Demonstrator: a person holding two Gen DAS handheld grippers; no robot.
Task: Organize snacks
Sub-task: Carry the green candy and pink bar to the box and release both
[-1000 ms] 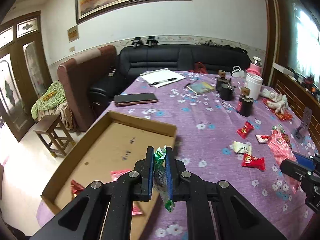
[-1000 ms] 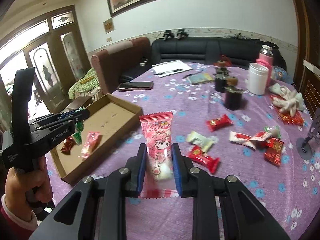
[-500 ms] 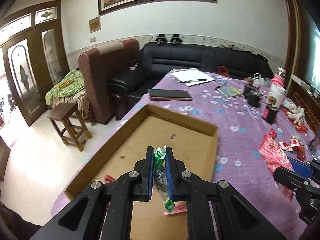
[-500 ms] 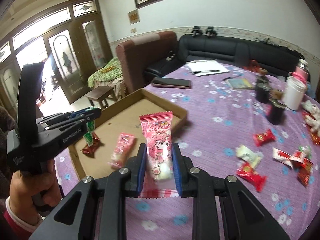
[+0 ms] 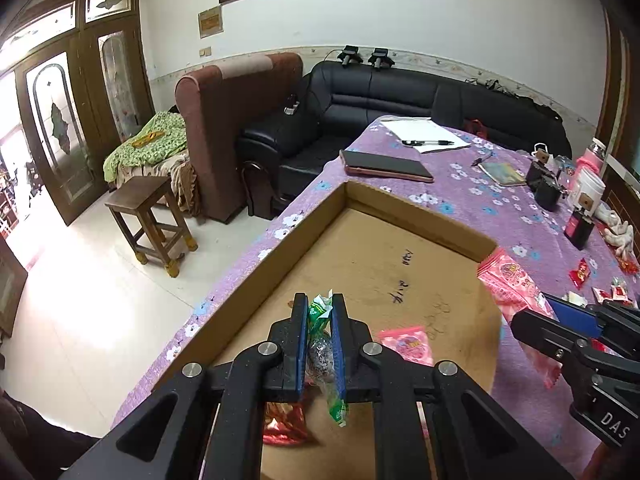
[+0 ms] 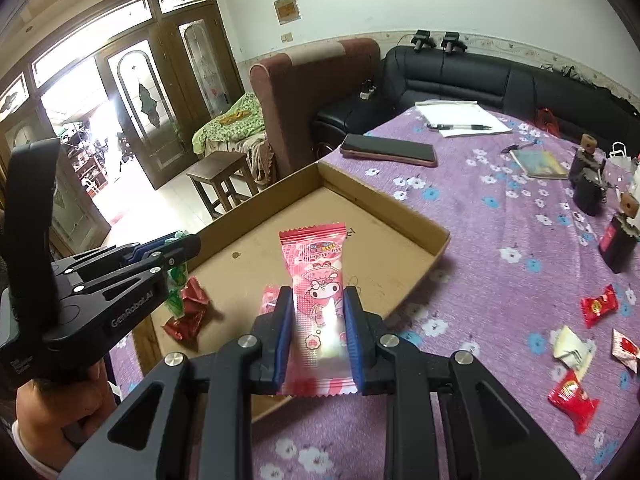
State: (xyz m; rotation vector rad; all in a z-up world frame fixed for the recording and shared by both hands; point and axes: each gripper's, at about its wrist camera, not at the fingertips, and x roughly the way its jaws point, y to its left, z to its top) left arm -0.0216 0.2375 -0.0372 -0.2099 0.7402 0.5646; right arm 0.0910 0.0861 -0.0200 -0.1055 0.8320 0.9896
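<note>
A shallow cardboard box (image 5: 420, 220) (image 6: 400, 216) sits at the near left of a purple flowered table. My left gripper (image 5: 320, 312) is shut on a green-wrapped candy (image 5: 318, 320) and holds it above the box's near part. It also shows in the right wrist view (image 6: 176, 246). My right gripper (image 6: 318, 304) is shut on a long pink snack packet (image 6: 316, 276), held upright over the box's near edge. That packet also shows in the left wrist view (image 5: 512, 284). A small pink packet (image 5: 408, 342) and a red candy (image 6: 188, 312) lie in the box.
Loose red and white candies (image 6: 572, 396) lie on the cloth at the right. Dark bottles (image 6: 616, 240), a phone (image 6: 388, 148), a book (image 6: 540, 162) and papers with a pen (image 6: 460, 120) stand farther back. A stool (image 5: 148, 208) and sofas are beyond the table's left edge.
Both grippers have moved left over the box with their snacks still held. The box now fills more of both views.
</note>
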